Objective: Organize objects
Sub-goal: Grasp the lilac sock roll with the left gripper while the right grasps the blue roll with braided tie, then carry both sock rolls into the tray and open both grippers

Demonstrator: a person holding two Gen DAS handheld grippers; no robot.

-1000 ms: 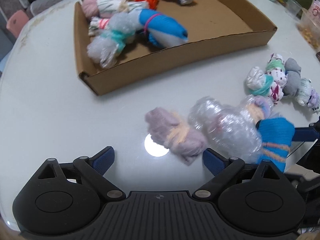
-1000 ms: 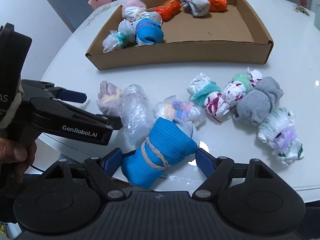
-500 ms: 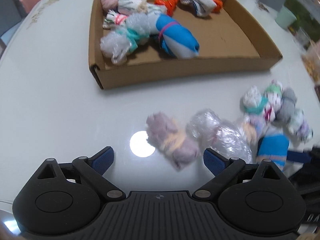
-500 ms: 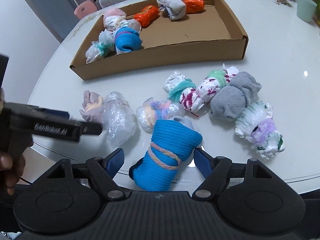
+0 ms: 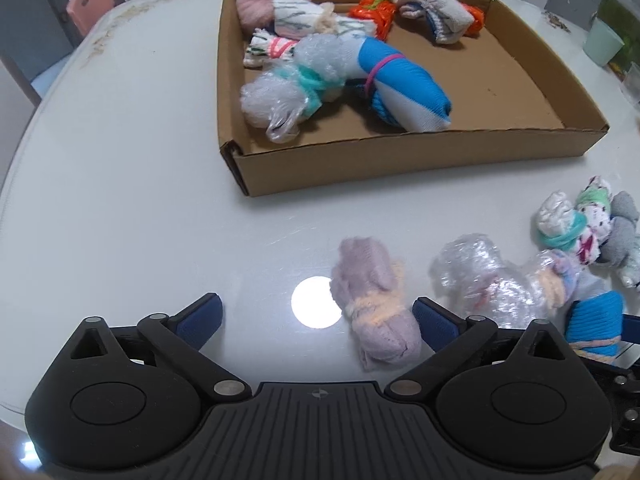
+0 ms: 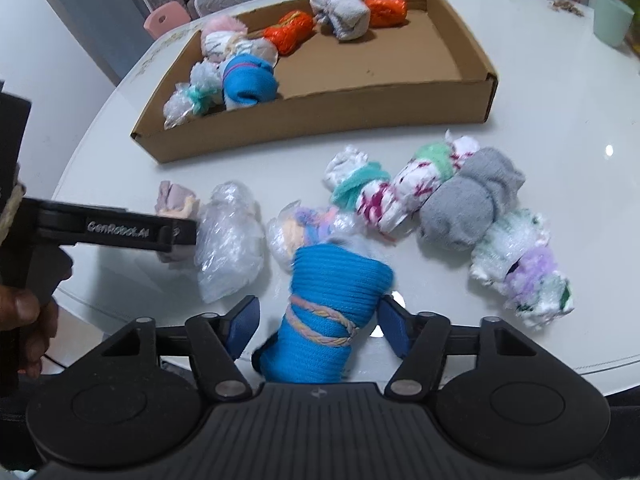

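Right gripper [image 6: 316,330] closing around the blue sock roll [image 6: 324,320] at bottom centre, pads not yet touching. Left gripper [image 5: 316,316] opening wide beside the lilac roll [image 5: 374,306]. An off-centre squeeze could squirt the blue roll off the table [image 6: 560,92].

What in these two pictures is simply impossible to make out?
- Lilac sock roll: right wrist view, mostly hidden behind the left gripper.
- Blue sock roll: its near end is hidden by the closing right gripper; contact unclear.
- Clear plastic bundle: contents blurred by wrap.
- Green cup: cut off at the edge.
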